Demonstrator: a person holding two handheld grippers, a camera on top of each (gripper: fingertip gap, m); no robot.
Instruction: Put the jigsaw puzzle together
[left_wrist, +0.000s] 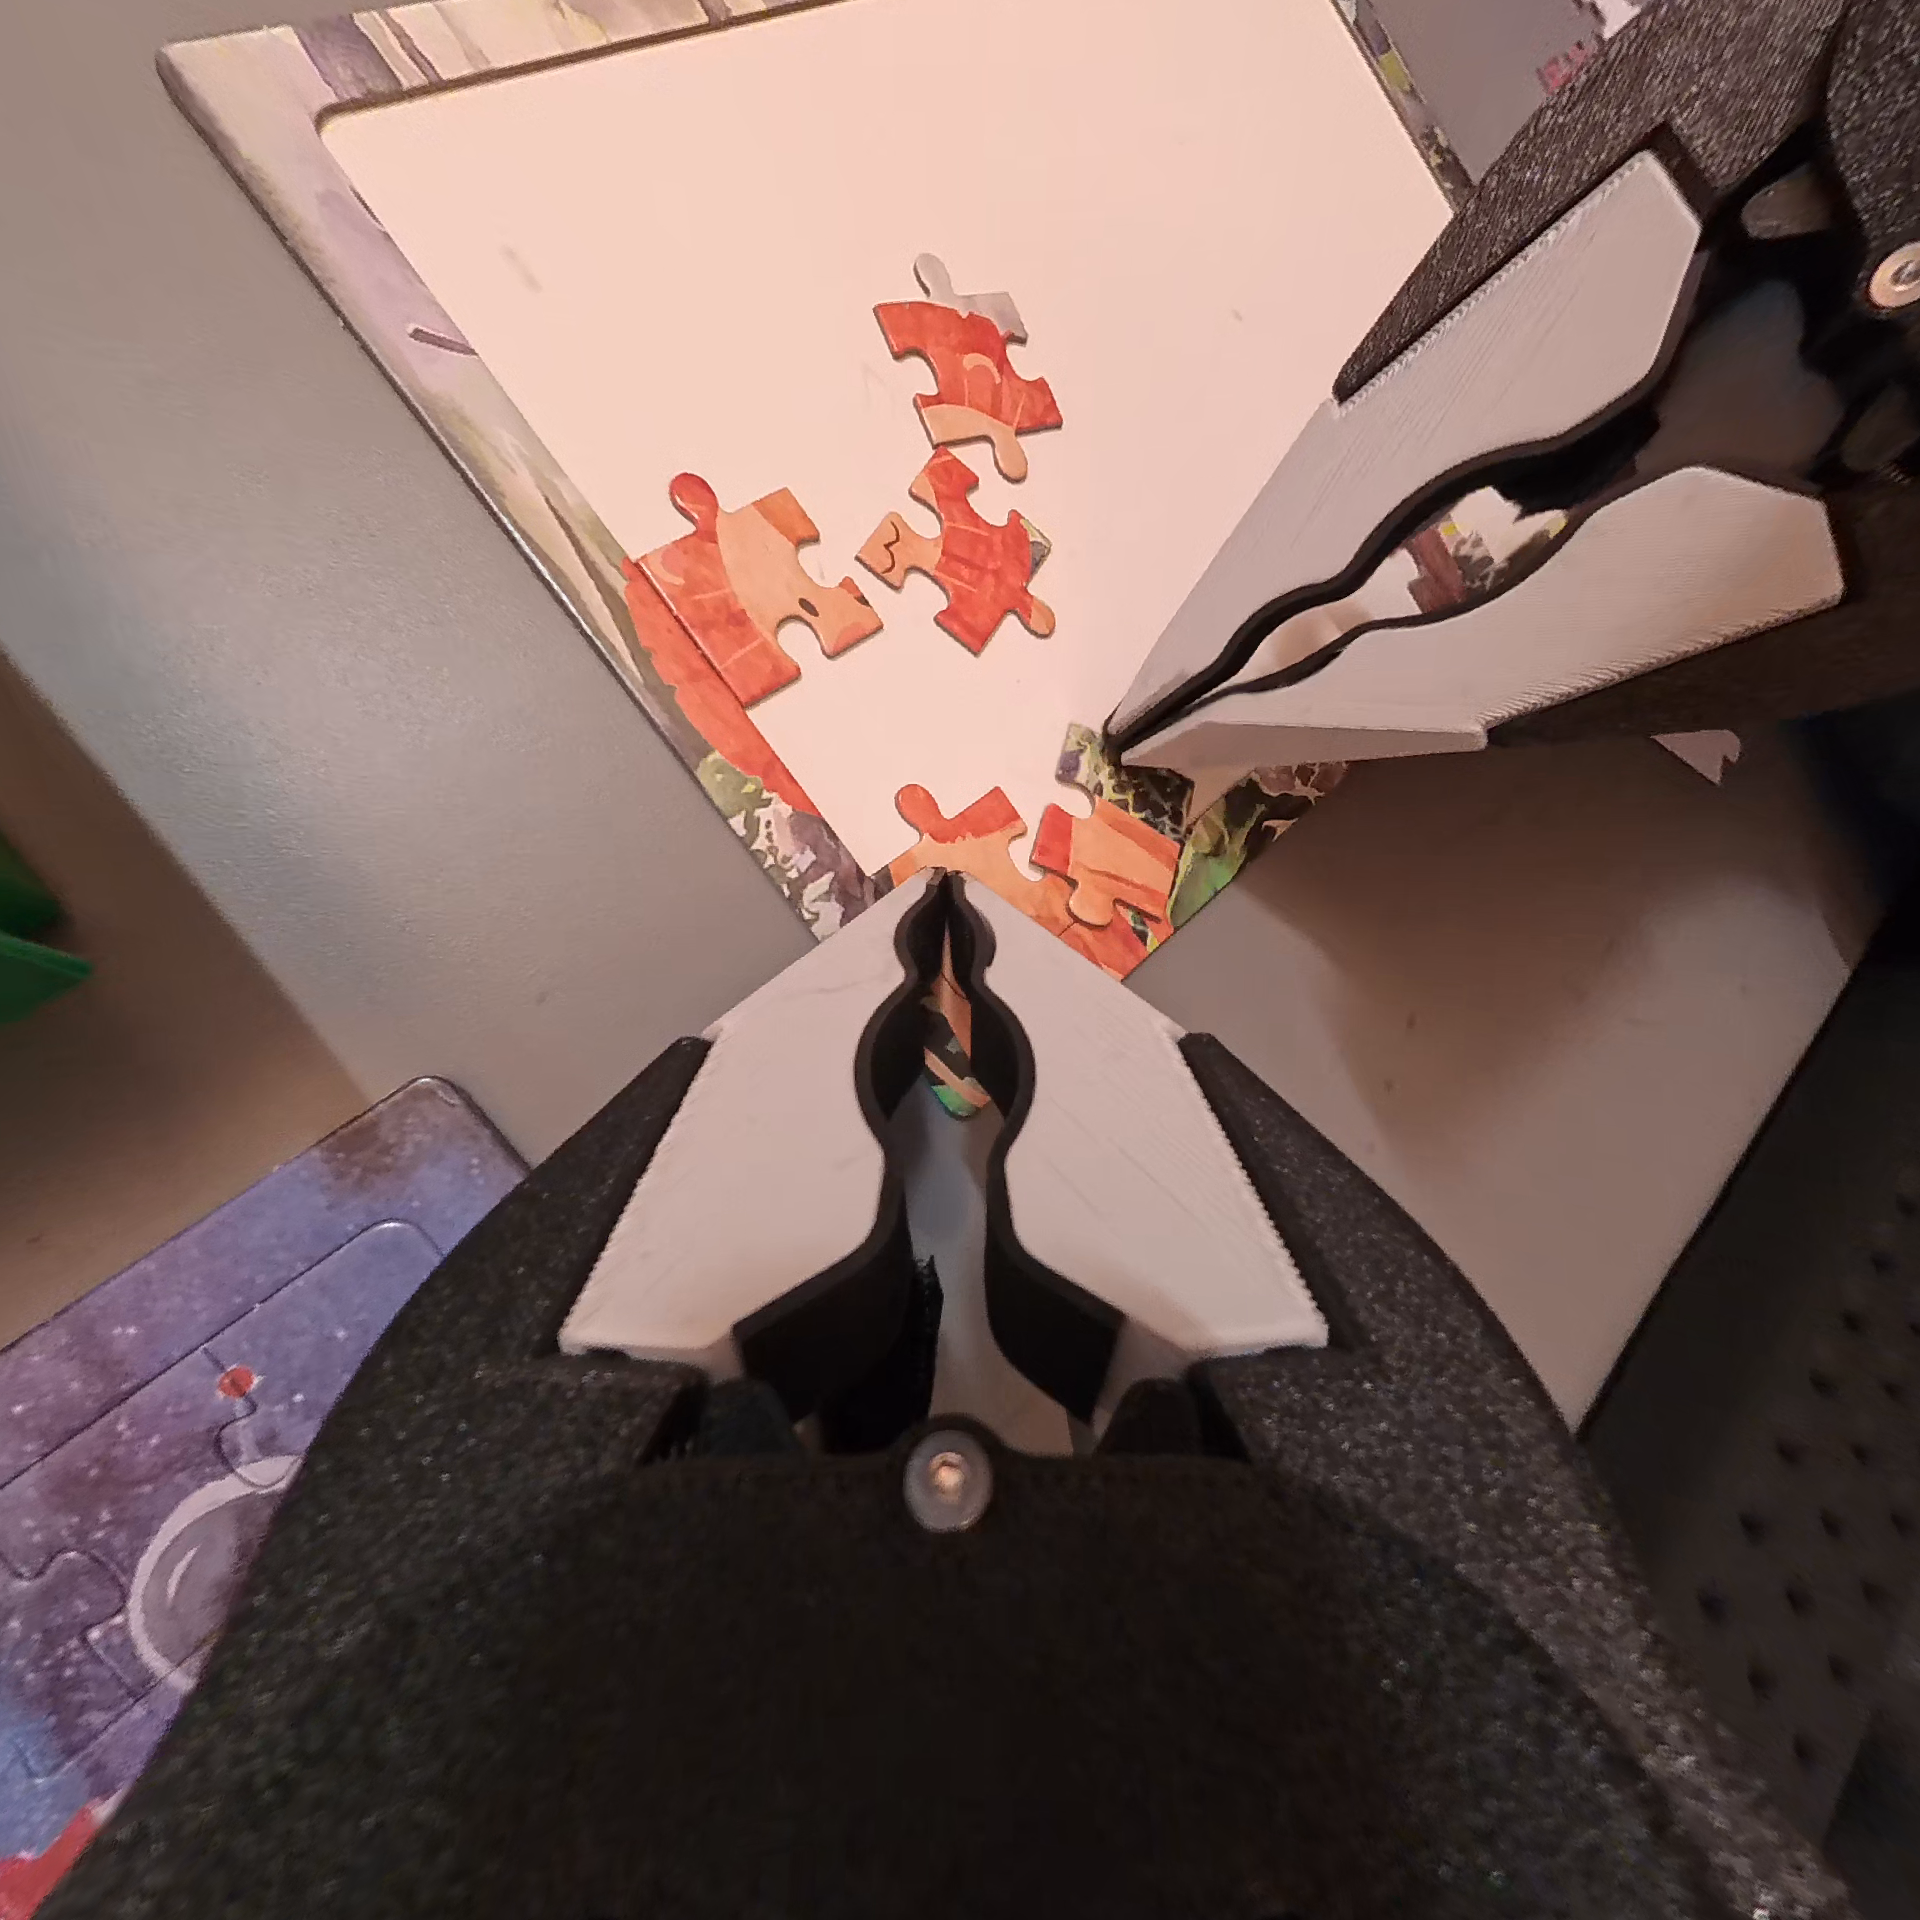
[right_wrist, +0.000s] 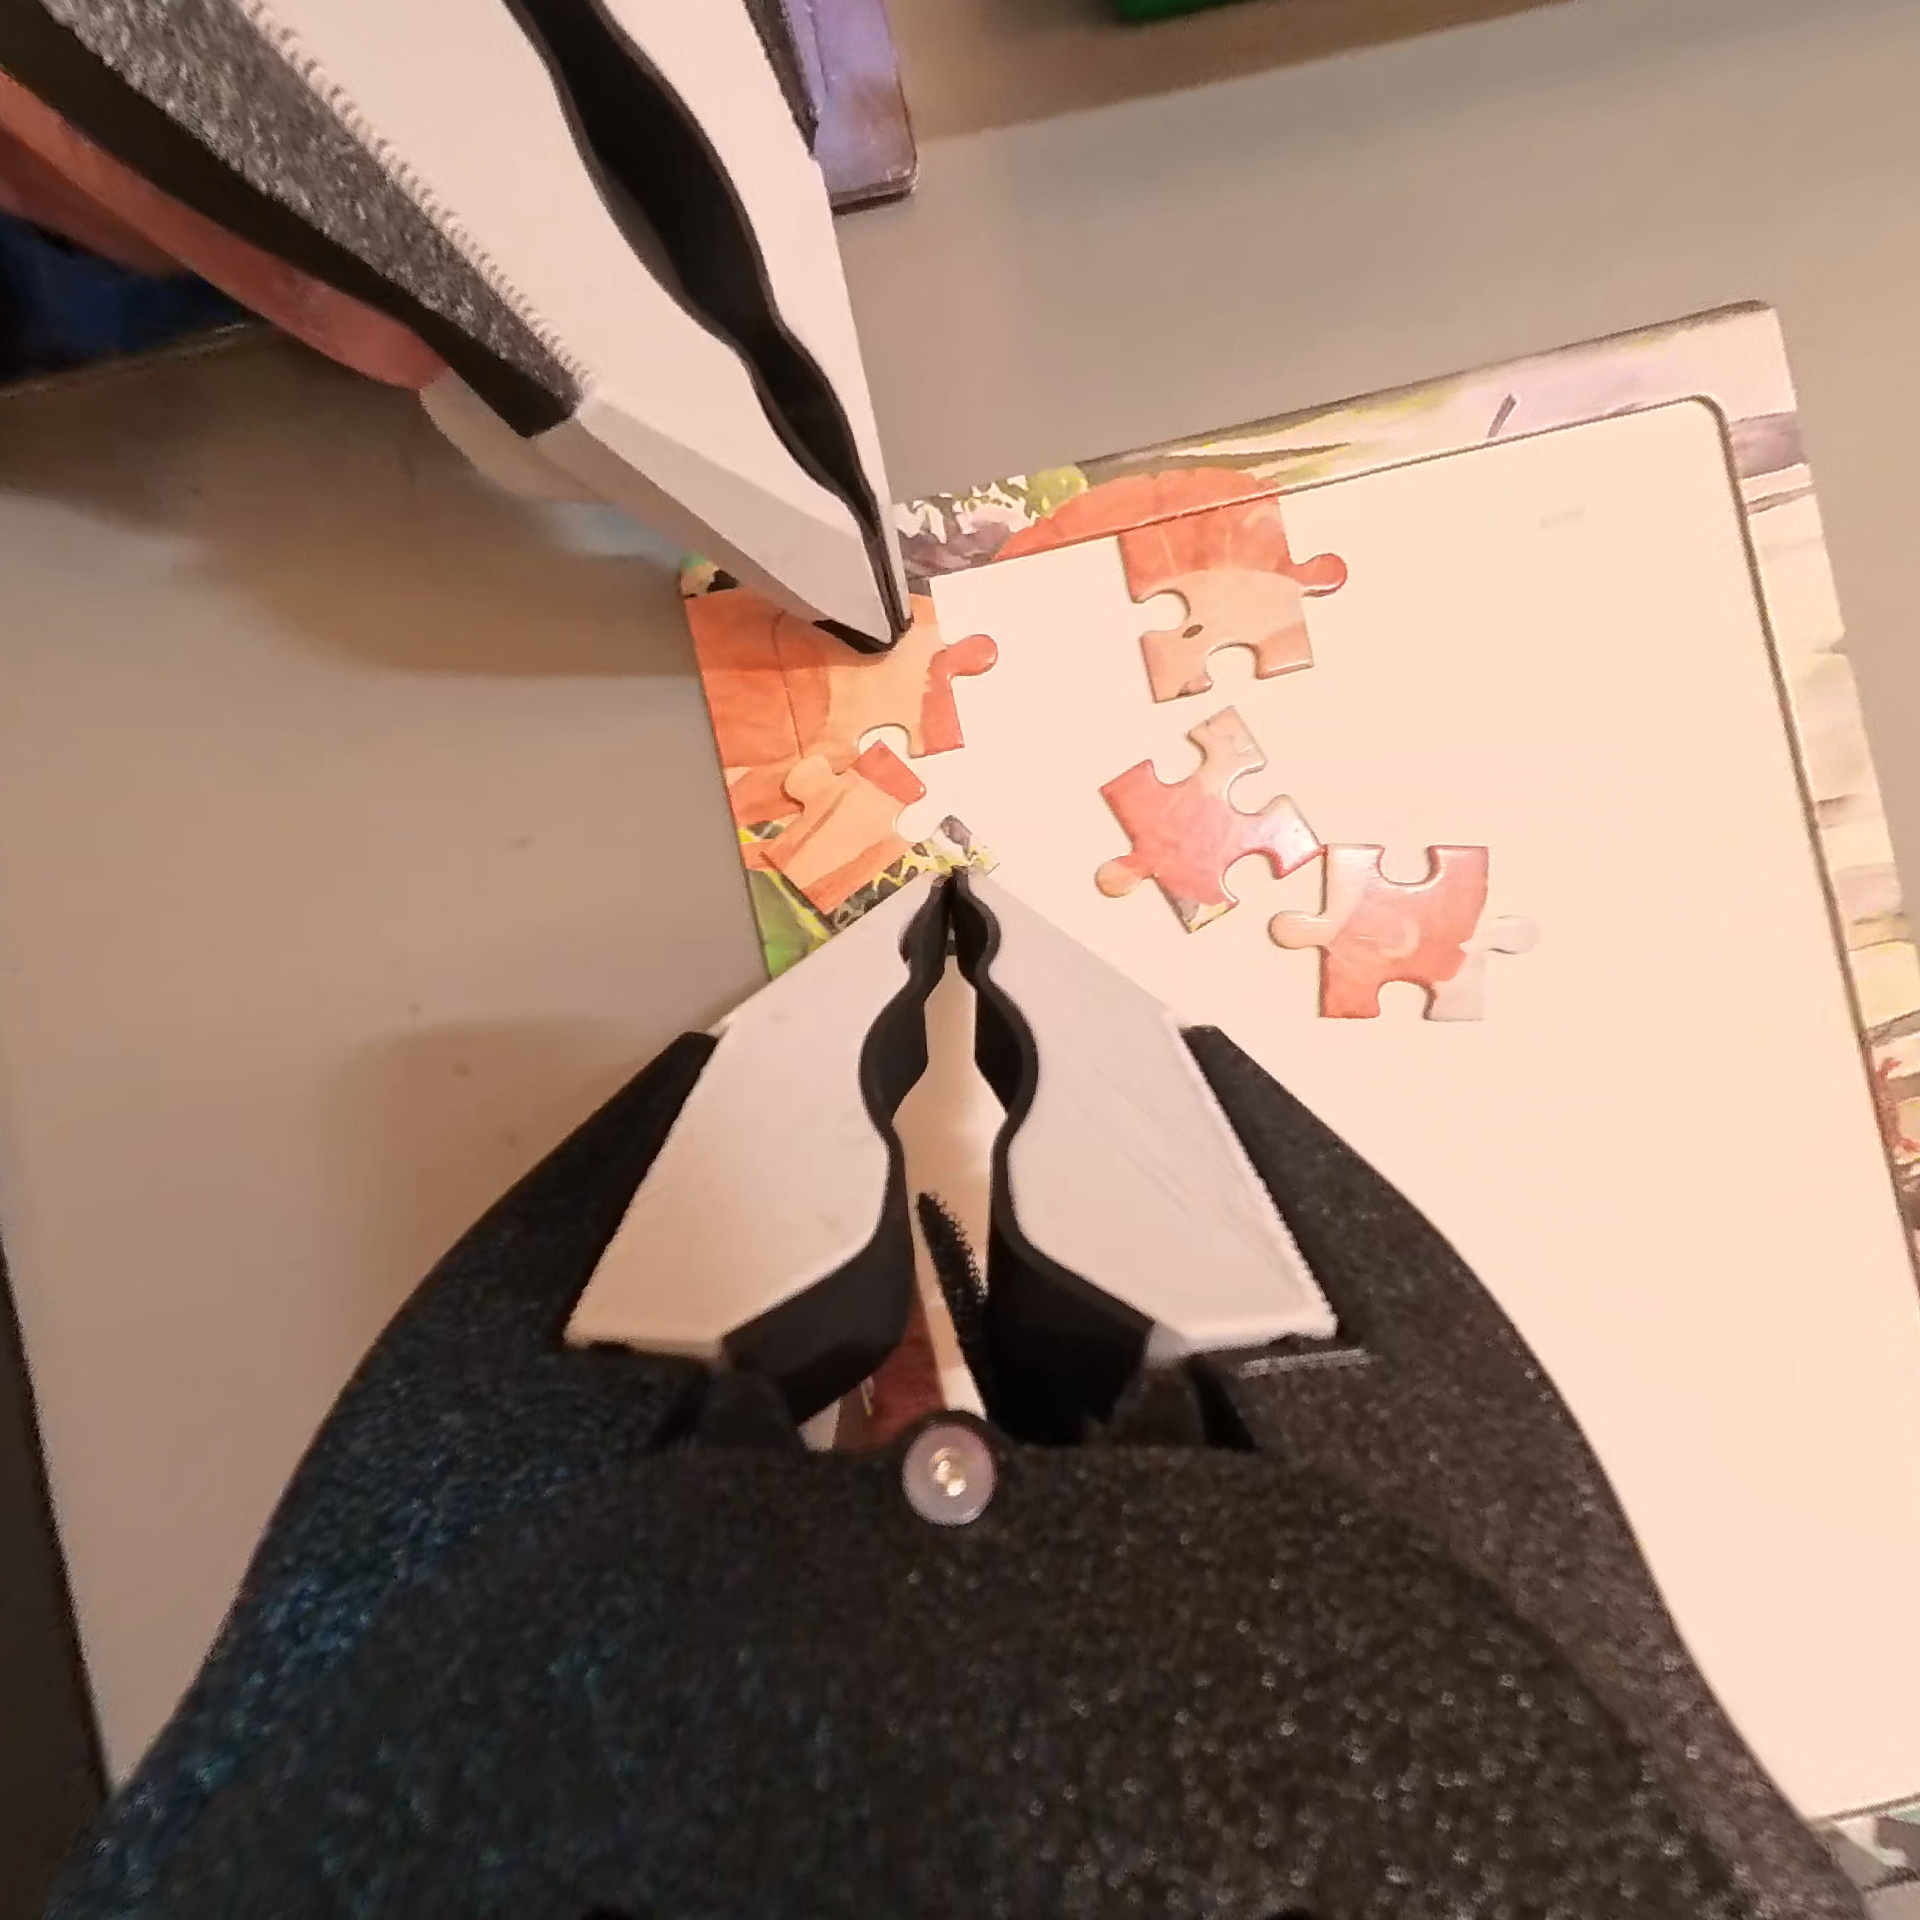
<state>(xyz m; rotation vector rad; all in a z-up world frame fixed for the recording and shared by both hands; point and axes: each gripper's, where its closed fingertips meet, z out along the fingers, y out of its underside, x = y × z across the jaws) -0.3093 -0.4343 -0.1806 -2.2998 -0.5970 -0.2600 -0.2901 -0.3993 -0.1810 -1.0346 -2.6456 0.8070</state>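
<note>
The puzzle tray (left_wrist: 727, 208) has a white bed inside a printed frame and lies on a grey table; it also shows in the right wrist view (right_wrist: 1558, 1143). An orange corner piece (left_wrist: 961, 836) (right_wrist: 883, 691) sits in the tray's near corner, with a second orange piece (left_wrist: 1107, 862) (right_wrist: 847, 826) lying tilted beside it. My left gripper (left_wrist: 940, 883) (right_wrist: 888, 634) is shut, tips down on the corner piece. My right gripper (right_wrist: 951, 883) (left_wrist: 1117, 743) is shut, tips touching the second piece's dark green edge. One piece (left_wrist: 758, 582) (right_wrist: 1216, 603) lies against the frame. Two loose pieces (left_wrist: 961, 561) (left_wrist: 971, 364) lie mid-bed.
A second, purple puzzle board (left_wrist: 208, 1403) (right_wrist: 862, 104) lies on the table beside the tray. A green object (left_wrist: 31, 935) sits at the left edge. A black perforated surface (left_wrist: 1818, 1455) borders the table. A hand (right_wrist: 312, 301) holds the left gripper. One gripper's finger ends stand about 5 cm off the other's.
</note>
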